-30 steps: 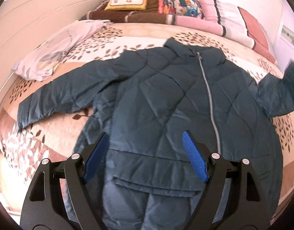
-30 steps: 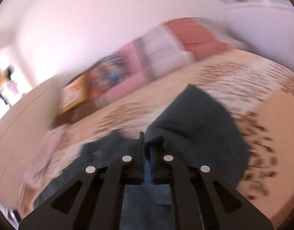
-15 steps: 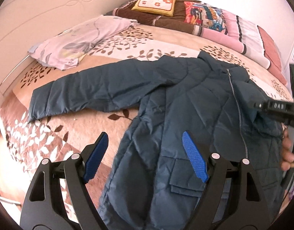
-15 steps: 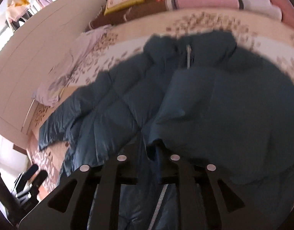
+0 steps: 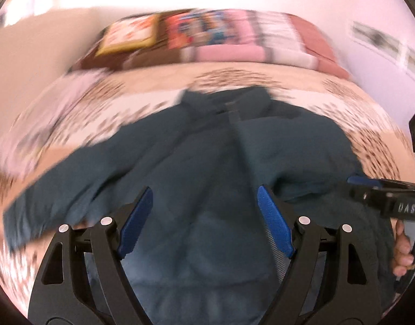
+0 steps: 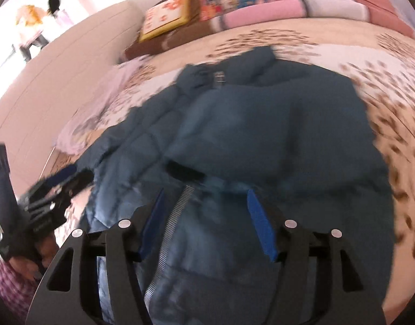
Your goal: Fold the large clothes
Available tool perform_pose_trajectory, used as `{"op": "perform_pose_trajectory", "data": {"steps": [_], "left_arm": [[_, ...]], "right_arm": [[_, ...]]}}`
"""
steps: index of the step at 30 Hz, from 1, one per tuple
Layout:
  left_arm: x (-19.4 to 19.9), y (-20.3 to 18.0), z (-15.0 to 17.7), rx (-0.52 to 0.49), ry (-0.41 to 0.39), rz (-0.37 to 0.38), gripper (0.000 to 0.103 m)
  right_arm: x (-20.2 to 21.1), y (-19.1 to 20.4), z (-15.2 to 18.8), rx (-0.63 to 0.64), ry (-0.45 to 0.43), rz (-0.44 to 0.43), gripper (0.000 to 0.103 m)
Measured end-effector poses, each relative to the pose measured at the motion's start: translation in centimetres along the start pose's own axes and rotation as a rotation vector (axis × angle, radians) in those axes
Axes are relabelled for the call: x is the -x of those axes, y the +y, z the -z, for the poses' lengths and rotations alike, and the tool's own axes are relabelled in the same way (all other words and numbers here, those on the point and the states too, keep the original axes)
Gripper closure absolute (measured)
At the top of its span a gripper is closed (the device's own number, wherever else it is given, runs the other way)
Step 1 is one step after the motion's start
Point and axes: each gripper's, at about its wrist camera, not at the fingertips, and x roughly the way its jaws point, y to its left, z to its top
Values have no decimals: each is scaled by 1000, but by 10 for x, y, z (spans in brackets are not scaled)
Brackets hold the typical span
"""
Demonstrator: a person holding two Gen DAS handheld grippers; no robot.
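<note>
Overall, both views are motion-blurred, so we note only what reads clearly. At far left of the bed [image 6: 342, 43], a pale lilac cloth [image 6: 104, 108] lies beside the long cream panel [image 6: 58, 75]. Next to it, one sleeve [image 5: 72, 178] of the dark teal jacket [image 5: 207, 168] stretches out flat toward the left edge. L gripper [image 5: 204, 222] hovers above the jacket's lower front, blue pads spread wide, nothing between them; fabric lies below, not pinched. Jacket sits centre of the bed, front up, collar toward the pillows [image 5: 207, 35], zipper [image 6: 175, 224] running down the middle. The other sleeve [image 6: 261, 140] is folded across the chest, cuff near the zipper. R gripper [image 6: 207, 224] is over the zipper, jaws opening, pads apart, no cloth gripped between them. At far right of the left view we see the R gripper's body side-on, w/ a hand [image 5: 402, 252] on its handle. Leaf-print bedspread shows beyond the jacket's right side.
</note>
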Motion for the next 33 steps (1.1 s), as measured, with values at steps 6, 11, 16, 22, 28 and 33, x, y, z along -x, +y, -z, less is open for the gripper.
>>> {"op": "perform_pose_trajectory", "data": {"steps": [6, 11, 16, 22, 28, 33], "left_arm": [[-35, -90, -30, -255, -4, 25, 24], [-69, -140, -41, -381, 9, -6, 24], [-108, -154, -40, -415, 89, -96, 54], [-101, -120, -52, -229, 105, -87, 94], [-73, -63, -57, -58, 44, -130, 99], [-70, 8, -52, 86, 63, -207, 101]], "right_arm": [[28, -51, 26, -119, -28, 105, 41], [37, -77, 39, -208, -41, 85, 41], [43, -84, 40, -229, -58, 84, 41], [37, -82, 39, -221, -47, 91, 41], [26, -65, 35, -185, -24, 102, 41], [14, -48, 30, -144, -4, 117, 41]]}}
